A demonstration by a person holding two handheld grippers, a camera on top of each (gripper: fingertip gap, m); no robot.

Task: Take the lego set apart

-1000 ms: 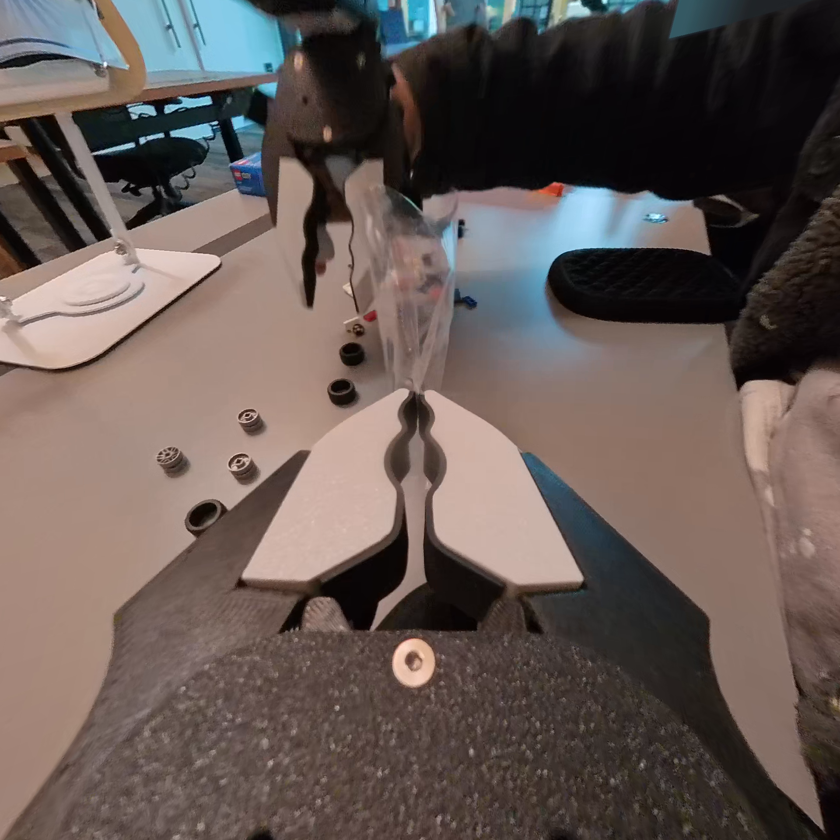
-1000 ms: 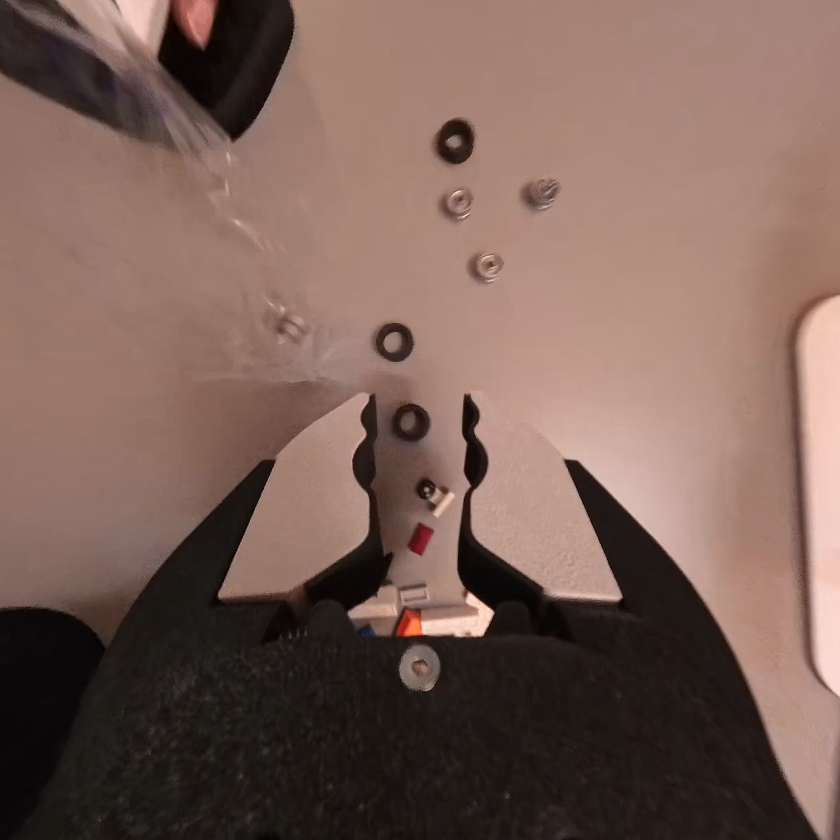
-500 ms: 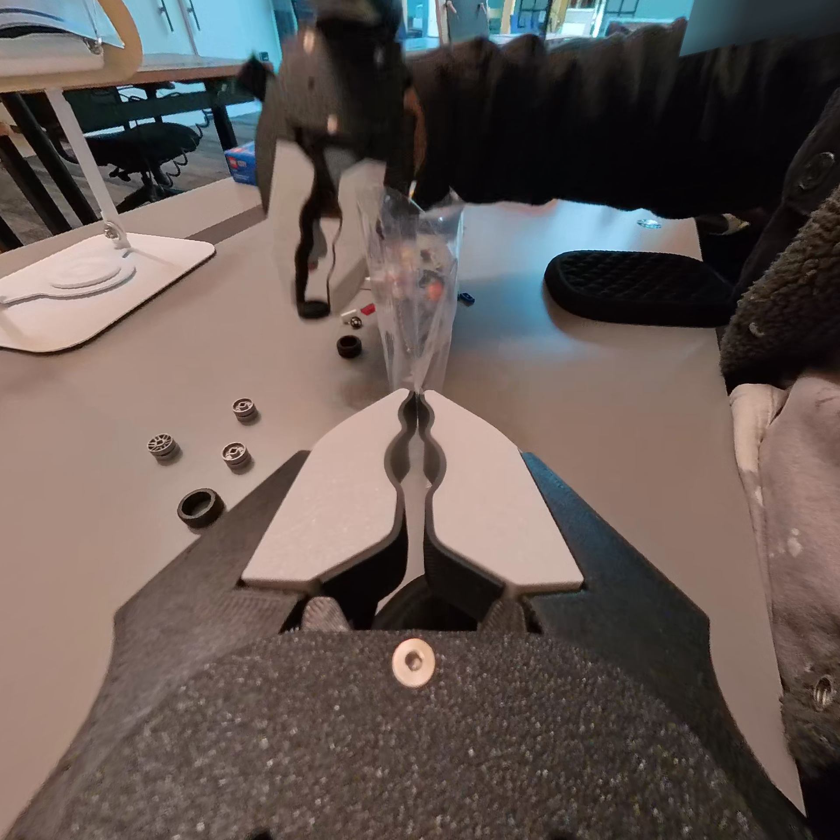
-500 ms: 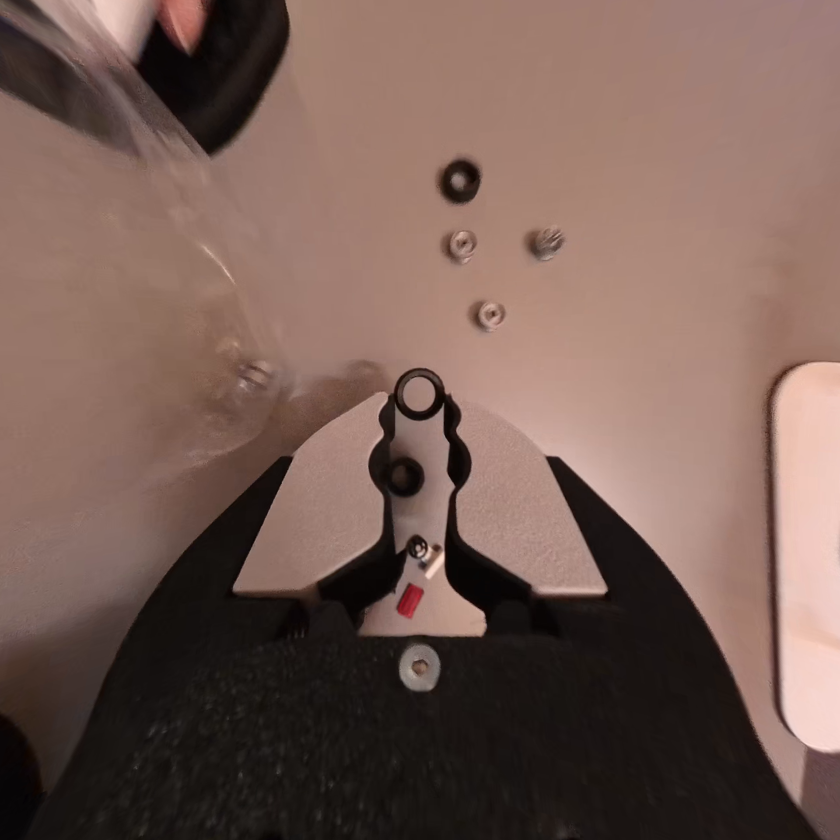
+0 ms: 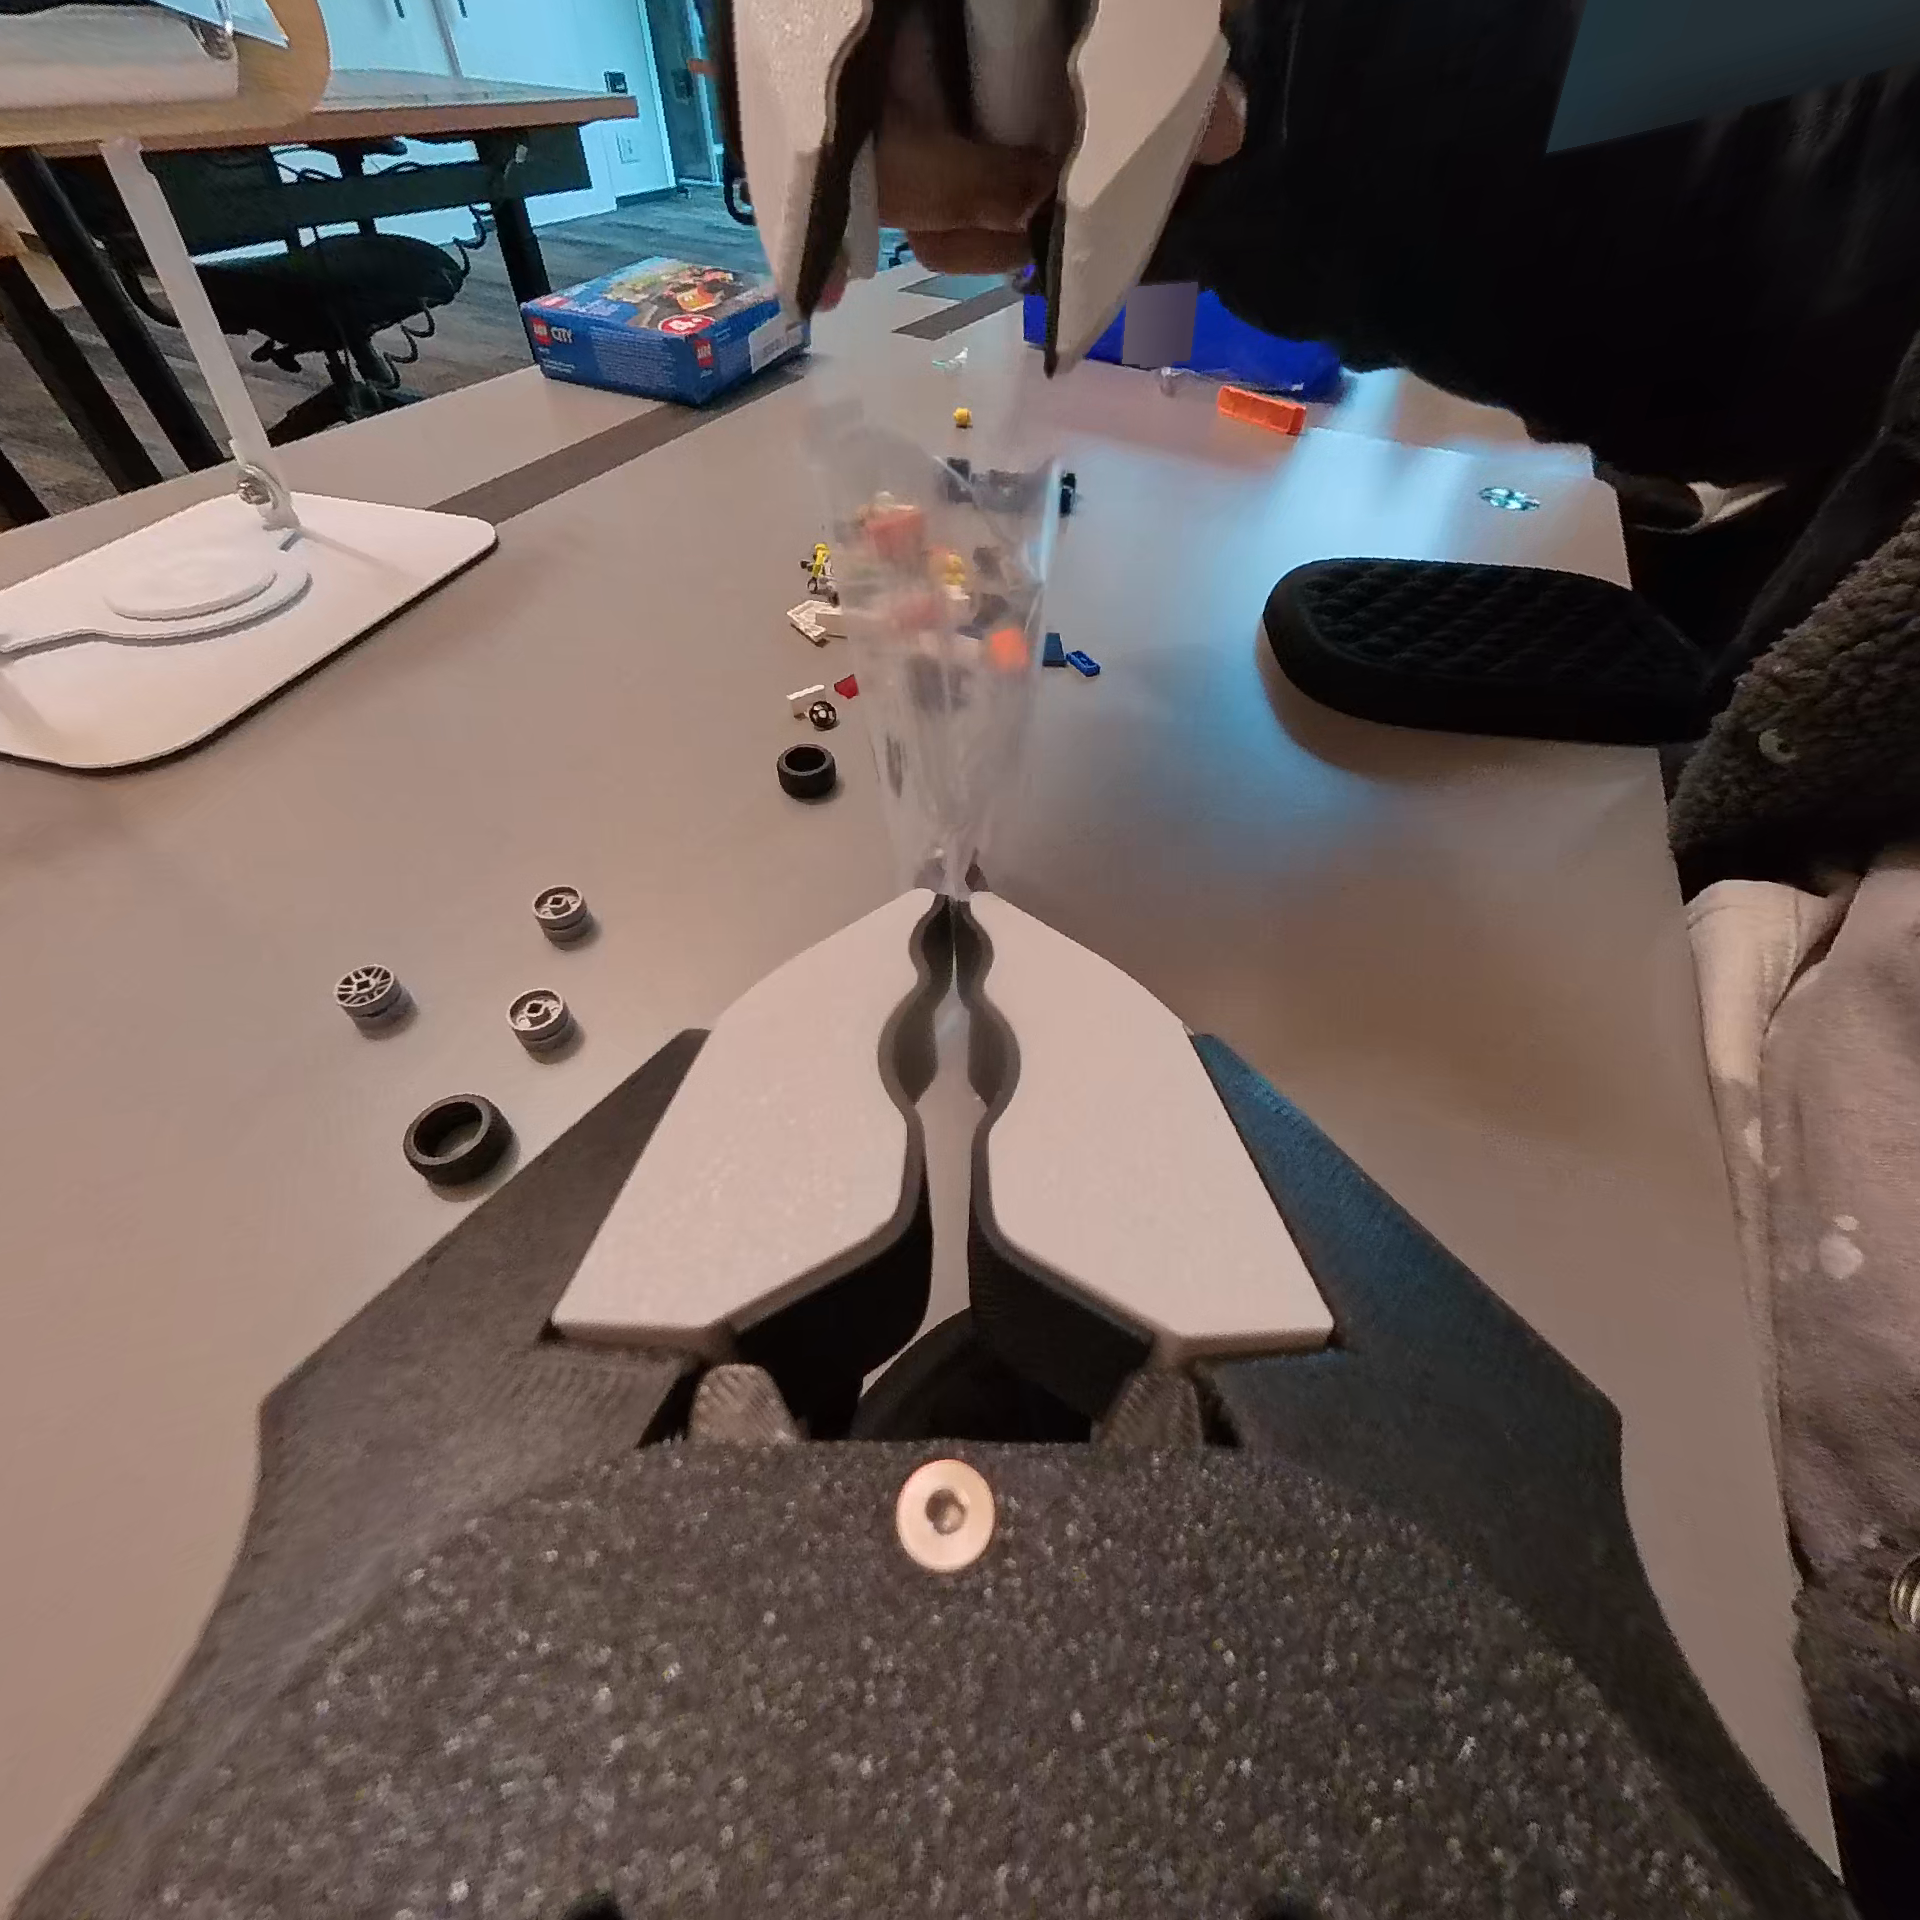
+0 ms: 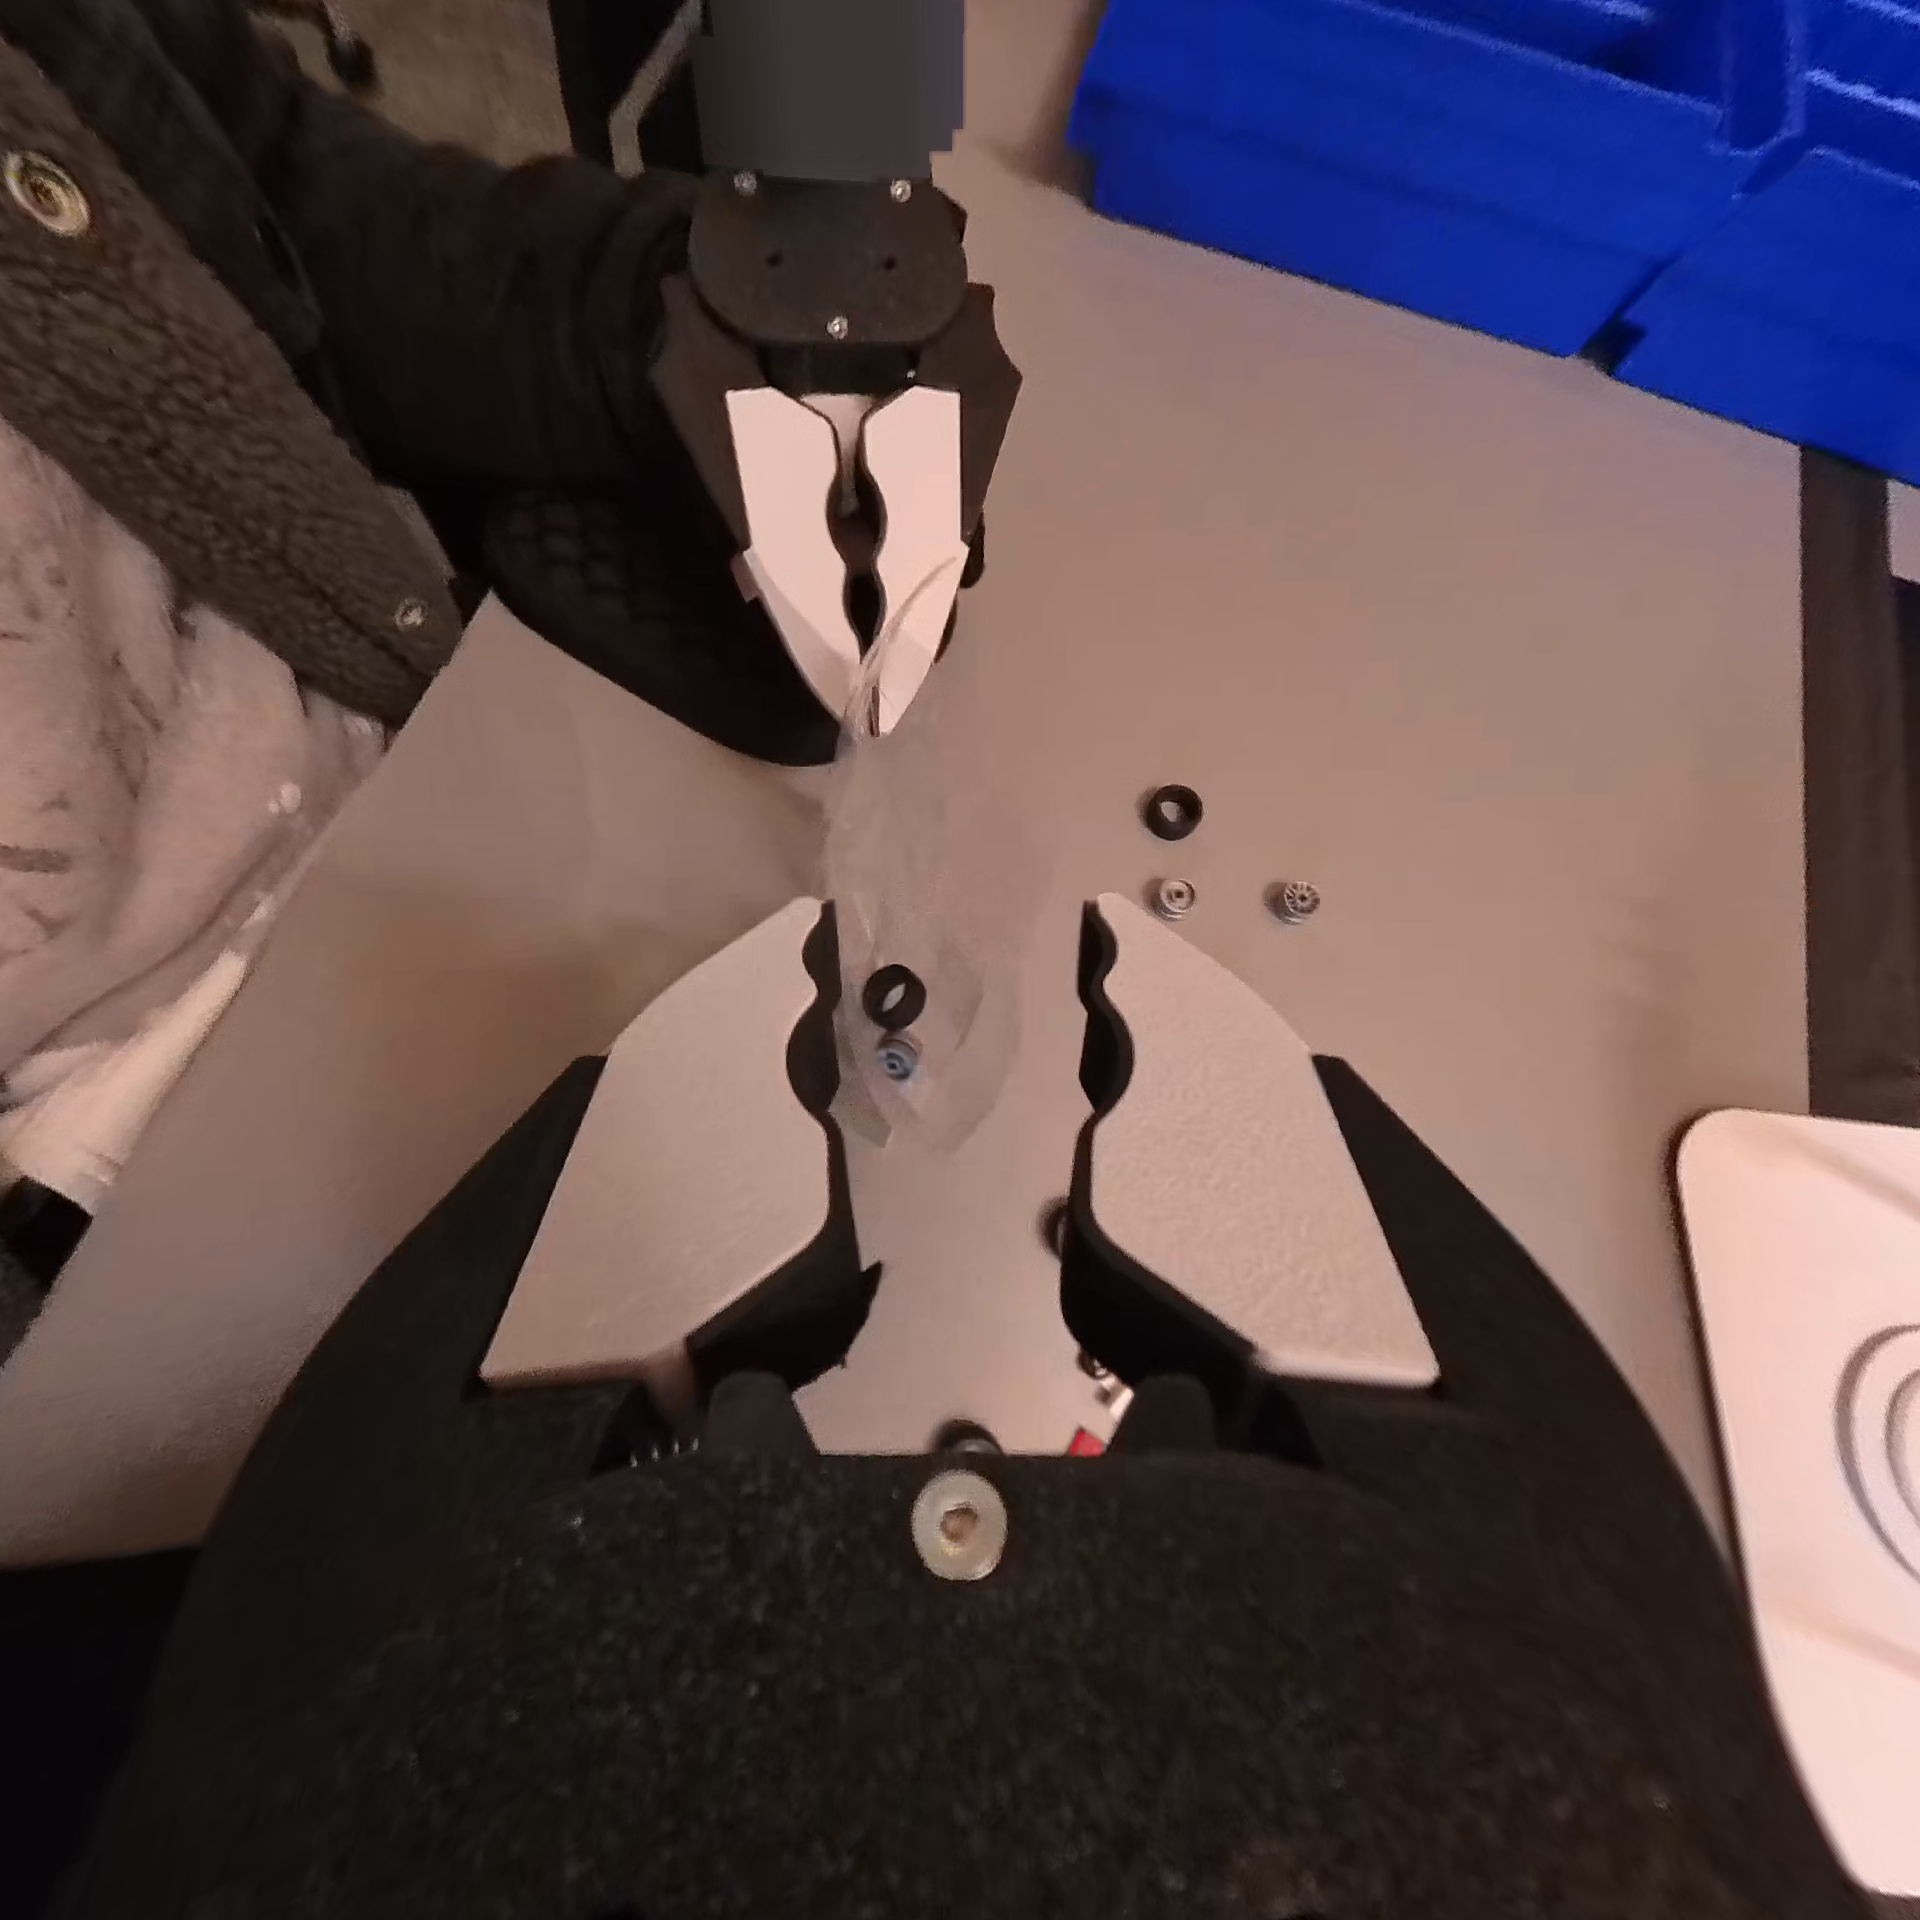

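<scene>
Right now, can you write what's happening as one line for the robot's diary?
left gripper: shut on bag | right gripper: open above bag | tyres and hubs: loose on table

the left gripper (image 5: 951,914) pinches the corner of a clear plastic bag (image 5: 940,665); the right gripper (image 5: 935,322) hangs spread above it.

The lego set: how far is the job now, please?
Done: loose tyres, grey wheel hubs and small bricks lie separate on the table. In hand: the left hand-held gripper pinches a clear plastic bag; the right hand-held gripper is open above it. Left: whether pieces remain joined cannot be told.
</scene>
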